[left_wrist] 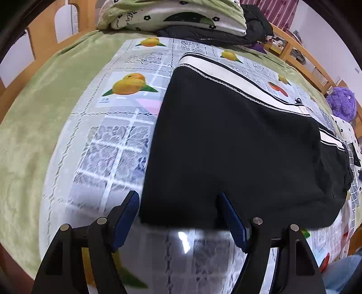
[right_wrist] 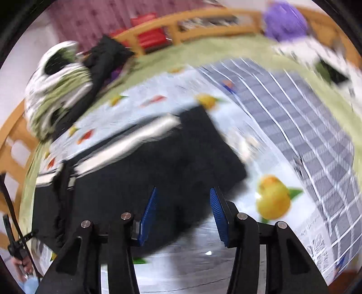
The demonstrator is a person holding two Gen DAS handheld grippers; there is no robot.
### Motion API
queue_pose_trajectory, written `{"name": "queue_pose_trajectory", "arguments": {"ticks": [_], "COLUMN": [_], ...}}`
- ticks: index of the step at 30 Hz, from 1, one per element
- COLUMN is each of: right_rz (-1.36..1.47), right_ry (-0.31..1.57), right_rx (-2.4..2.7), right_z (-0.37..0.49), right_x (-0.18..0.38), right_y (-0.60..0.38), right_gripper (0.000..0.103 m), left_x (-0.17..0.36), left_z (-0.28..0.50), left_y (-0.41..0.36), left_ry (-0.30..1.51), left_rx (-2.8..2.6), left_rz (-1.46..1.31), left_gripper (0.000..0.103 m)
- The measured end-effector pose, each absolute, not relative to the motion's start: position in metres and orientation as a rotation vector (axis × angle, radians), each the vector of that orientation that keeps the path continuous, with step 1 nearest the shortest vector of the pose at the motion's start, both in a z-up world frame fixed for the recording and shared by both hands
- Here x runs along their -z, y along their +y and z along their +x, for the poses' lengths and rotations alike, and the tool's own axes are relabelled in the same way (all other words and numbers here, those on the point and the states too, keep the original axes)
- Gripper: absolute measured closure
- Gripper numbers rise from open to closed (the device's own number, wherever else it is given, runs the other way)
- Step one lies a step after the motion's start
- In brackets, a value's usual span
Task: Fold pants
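Observation:
Black pants (left_wrist: 237,147) with a white side stripe (left_wrist: 226,74) lie folded flat on a fruit-print mat (left_wrist: 126,140) on the bed. My left gripper (left_wrist: 178,199) hovers open at the pants' near edge: the left finger is over the mat just off the near left corner, the right finger over the black cloth. In the blurred right wrist view the same pants (right_wrist: 135,171) fill the middle. My right gripper (right_wrist: 183,192) is open above their near end, and nothing is pinched between its blue pads (right_wrist: 148,214).
A green blanket (left_wrist: 34,135) lies under the mat. Folded quilts (left_wrist: 172,15) and a dark jacket (left_wrist: 226,34) are piled at the far end. A purple plush toy (left_wrist: 341,101) sits by the wooden bed rail (left_wrist: 303,56). A hand (right_wrist: 22,266) shows at lower left.

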State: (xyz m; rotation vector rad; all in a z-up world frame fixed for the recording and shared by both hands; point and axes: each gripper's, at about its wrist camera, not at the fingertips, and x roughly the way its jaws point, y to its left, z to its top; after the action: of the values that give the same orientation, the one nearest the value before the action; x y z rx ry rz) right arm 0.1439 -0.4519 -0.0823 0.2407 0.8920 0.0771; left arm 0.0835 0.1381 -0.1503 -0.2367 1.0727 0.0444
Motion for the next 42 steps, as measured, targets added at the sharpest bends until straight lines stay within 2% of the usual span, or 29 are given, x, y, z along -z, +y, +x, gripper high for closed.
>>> {"name": "queue_pose_trajectory", "arguments": {"ticks": [5,12,13,15,17,18,20,22,24,32,35,36,37,39,42], "right_rz": [0.153,-0.010,-0.016,-0.041,0.040,0.210,0.359,0.315,0.272,0.097,0.092,0.101,0.087,0.113,0.204], "right_ry": [0.917,1.031,1.056,1.120,1.106,1.094,1.089,1.139,1.209,1.244,1.312,1.333,1.325,1.237,1.218], "right_rx": [-0.312,-0.494,-0.497,-0.478,-0.497,-0.544,-0.548,-0.492,-0.467,-0.515,-0.536,-0.544,-0.551,-0.631,-0.697], "right_z": [0.177,0.227,0.231,0.241,0.241,0.242,0.243,0.245,0.241,0.189,0.181,0.180,0.177,0.169,0.163], "right_x": [0.071,0.117,0.126,0.147,0.146,0.142,0.143,0.157,0.169,0.136,0.151,0.155,0.153,0.127,0.107], "right_y": [-0.336,-0.200,-0.195,-0.181,-0.191,-0.212,-0.238,-0.238,-0.232,-0.221,-0.218,-0.216,-0.213,-0.220,-0.235], "right_gripper": [0.055,0.058,0.061,0.096,0.097,0.097,0.097,0.095,0.080,0.077,0.078,0.089,0.090,0.094,0.094], "left_x": [0.141,0.142,0.142,0.142,0.143,0.142,0.141,0.141,0.142,0.137,0.140,0.140,0.139,0.135,0.129], "left_z": [0.068,0.049,0.047,0.046,0.046,0.045,0.045,0.048,0.052,0.046,0.045,0.045,0.043,0.039,0.033], "left_y": [0.148,0.169,0.172,0.176,0.179,0.180,0.181,0.180,0.178,0.176,0.177,0.176,0.175,0.174,0.177], "left_ry": [1.053,1.041,1.037,1.031,1.028,1.024,1.014,1.008,1.009,0.980,0.987,0.988,0.986,0.975,0.953], "left_rx": [-0.005,-0.017,-0.014,-0.007,-0.007,-0.004,0.008,0.030,0.048,0.073,0.077,0.080,0.082,0.077,0.066], "left_rz": [-0.286,-0.322,-0.329,-0.333,-0.328,-0.326,-0.331,-0.344,-0.347,-0.347,-0.386,-0.388,-0.384,-0.365,-0.352], "left_gripper": [0.031,0.032,0.032,0.032,0.032,0.032,0.032,0.032,0.032,0.032,0.032,0.032,0.032,0.032,0.032]}}
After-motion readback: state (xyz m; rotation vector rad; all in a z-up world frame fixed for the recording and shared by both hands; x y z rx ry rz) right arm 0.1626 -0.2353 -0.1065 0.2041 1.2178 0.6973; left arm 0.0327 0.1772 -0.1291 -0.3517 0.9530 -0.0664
